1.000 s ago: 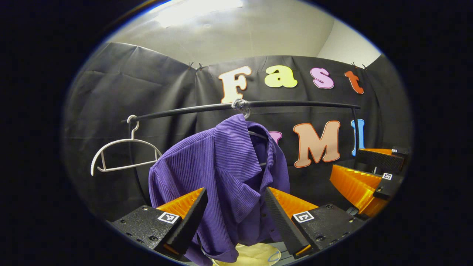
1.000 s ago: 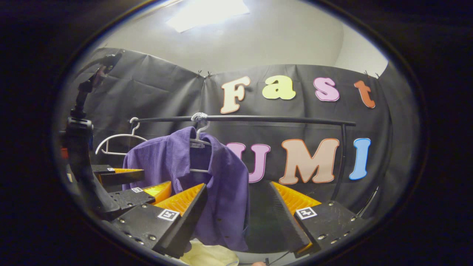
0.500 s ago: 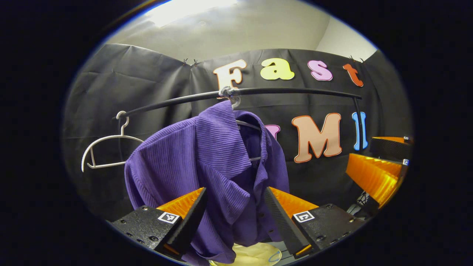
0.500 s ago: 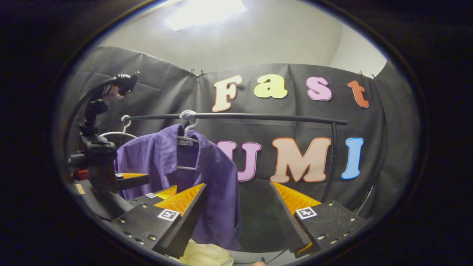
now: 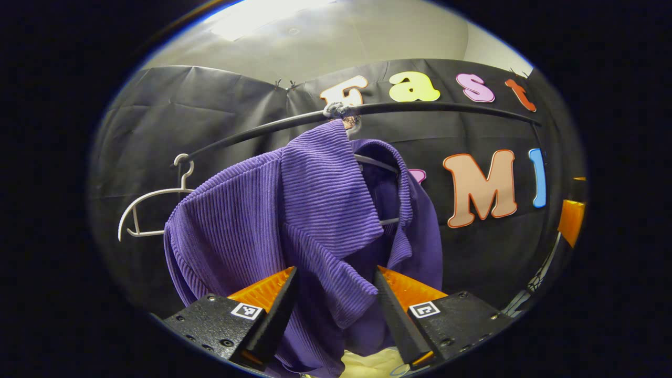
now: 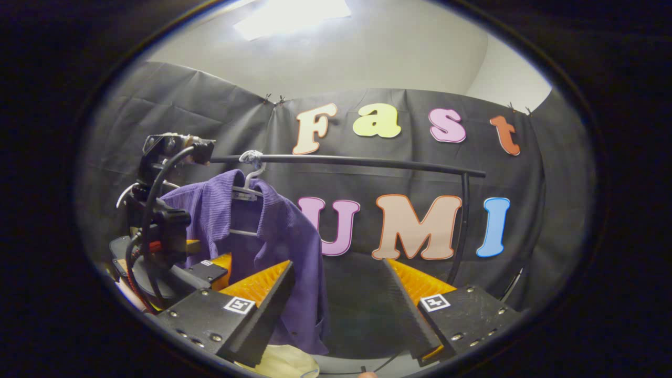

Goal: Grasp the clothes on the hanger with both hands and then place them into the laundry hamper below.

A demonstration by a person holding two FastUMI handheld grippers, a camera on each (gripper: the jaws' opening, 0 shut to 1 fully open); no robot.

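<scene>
Rail: black bar (image 5: 420,107) runs across the booth, carrying both hangers.
Shirt: purple ribbed shirt (image 5: 294,220) hangs on a pale hanger (image 6: 247,191) hooked at the rail; its collar and front fold fall between the left gripper's fingers.
Hamper: pale yellow rim or lining (image 5: 367,362) shows just below the shirt's hem; what lies inside it cannot be told.
Spare hanger: white empty hanger (image 5: 147,210) hangs to the shirt's side, apart from it.
Left gripper (image 5: 333,299): fingers spread wide on either side of the shirt's front fold, not pressing on it, holding nothing.
Right gripper (image 6: 336,294): fingers wide apart, holding nothing; the shirt's edge lies by one finger, the gap mostly past the cloth.
Risk: closing now, the right gripper would likely catch only the hem's edge or nothing. A one-sided pull could snag the collar on the hanger, swing it along the rail, or drop the shirt outside the hamper.
</scene>
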